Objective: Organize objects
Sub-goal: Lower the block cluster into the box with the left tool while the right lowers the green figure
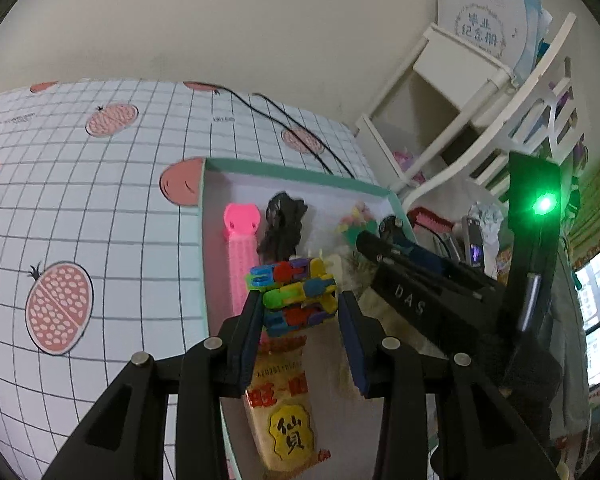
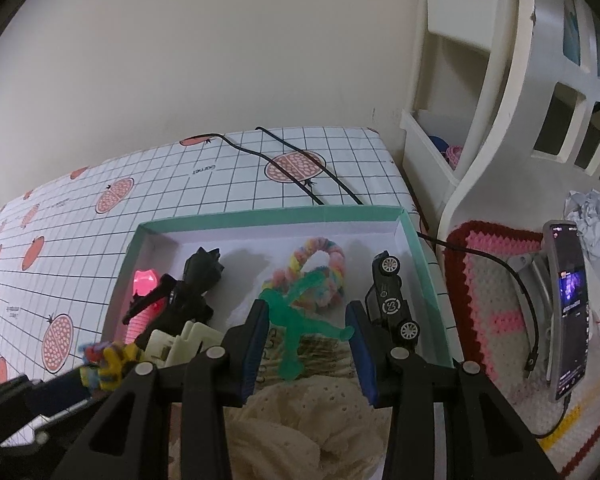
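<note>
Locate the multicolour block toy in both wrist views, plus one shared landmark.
Left wrist: multicolour block toy, centre, between the left gripper fingers.
Right wrist: same toy, lower left, blurred, at the other gripper's tip.
Shared landmark: teal-rimmed box.

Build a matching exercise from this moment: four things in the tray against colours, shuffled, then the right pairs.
Things:
1. toy car
2. stretchy figure
3. comb
4. block toy

Colours:
A. pink
B. many colours
C. black
D. translucent green

Pairs: 1-C, 2-D, 3-A, 4-B. The block toy sits in the left gripper; the figure shows between the fingers of the right gripper.
</note>
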